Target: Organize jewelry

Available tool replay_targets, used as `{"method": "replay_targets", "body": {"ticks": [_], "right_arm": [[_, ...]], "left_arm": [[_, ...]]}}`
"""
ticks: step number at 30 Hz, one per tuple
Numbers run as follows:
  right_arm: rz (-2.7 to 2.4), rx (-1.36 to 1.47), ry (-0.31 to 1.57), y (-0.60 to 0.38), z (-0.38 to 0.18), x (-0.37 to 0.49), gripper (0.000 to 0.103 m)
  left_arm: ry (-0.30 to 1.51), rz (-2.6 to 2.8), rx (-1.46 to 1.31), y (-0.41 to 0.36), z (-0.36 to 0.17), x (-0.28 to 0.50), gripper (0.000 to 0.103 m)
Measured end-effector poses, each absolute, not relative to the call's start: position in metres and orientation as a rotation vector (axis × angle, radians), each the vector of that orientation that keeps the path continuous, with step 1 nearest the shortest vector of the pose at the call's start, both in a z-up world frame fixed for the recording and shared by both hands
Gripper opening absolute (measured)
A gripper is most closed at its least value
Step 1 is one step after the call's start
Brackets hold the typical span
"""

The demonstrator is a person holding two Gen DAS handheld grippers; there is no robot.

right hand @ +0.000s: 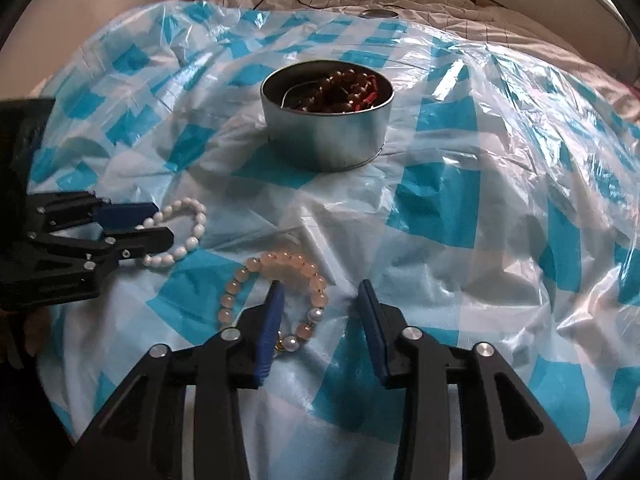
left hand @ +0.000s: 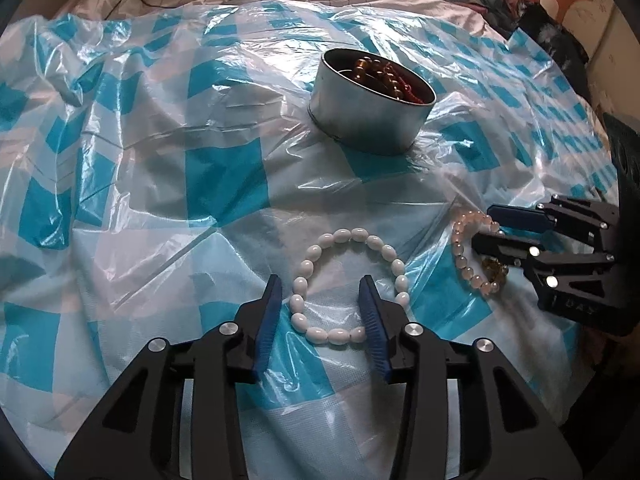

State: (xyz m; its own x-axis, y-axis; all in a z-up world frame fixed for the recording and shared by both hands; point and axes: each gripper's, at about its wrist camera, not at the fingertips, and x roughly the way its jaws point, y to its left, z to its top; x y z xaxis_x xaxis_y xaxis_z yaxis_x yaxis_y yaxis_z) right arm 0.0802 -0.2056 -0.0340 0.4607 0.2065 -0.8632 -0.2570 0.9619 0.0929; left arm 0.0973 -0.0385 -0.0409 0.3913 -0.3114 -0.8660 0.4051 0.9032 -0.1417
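A white bead bracelet (left hand: 350, 286) lies flat on a blue-and-white checked plastic sheet (left hand: 160, 168), its near left arc between the wide-open, empty left tongs (left hand: 322, 292). Just beside it, a pink bead bracelet (right hand: 276, 294) has its right side between the wide-open, empty right tongs (right hand: 320, 294). Farther back stands a round metal tin (right hand: 326, 120) holding dark beads.

Dim, cool daylight; white glare streaks the crinkled blue-and-white checked plastic sheet (left hand: 224, 176). Fisheye bending and dark vignetting at edges; slight softness throughout.
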Motion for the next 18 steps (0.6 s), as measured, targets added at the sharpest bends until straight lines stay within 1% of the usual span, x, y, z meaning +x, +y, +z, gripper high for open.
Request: {"method": "replay_targets", "body": {"ticks": [1,2,4,10,14,18], "right_arm": [[0.285,-0.054,1.052,-0.205,-0.032,0.08,0.015],[0.281,-0.055,1.046,-0.206,-0.031,0.08,0.01],[0.289,-0.007,1.029,-0.212,-0.025,0.081,0.009],[0.322,0.267,0.955,-0.252,-0.003,0.085,0.009],[0.338,0.394,0.951,-0.27,-0.004,0.089,0.009],[0.348,0.422,0.973,-0.271,-0.008,0.095,0.009]], "left_arm": [[1.079,-0.463,0.1,-0.039,-0.04,0.098,0.016],[1.076,-0.464,0.108,-0.039,-0.038,0.098,0.008],[1.054,-0.468,0.102,-0.037,-0.032,0.098,0.007],[0.974,-0.498,0.014,-0.028,-0.007,0.097,0.007],[1.009,-0.477,0.029,-0.03,-0.018,0.102,0.007],[1.06,-0.462,0.051,-0.032,-0.033,0.105,0.007]]}}
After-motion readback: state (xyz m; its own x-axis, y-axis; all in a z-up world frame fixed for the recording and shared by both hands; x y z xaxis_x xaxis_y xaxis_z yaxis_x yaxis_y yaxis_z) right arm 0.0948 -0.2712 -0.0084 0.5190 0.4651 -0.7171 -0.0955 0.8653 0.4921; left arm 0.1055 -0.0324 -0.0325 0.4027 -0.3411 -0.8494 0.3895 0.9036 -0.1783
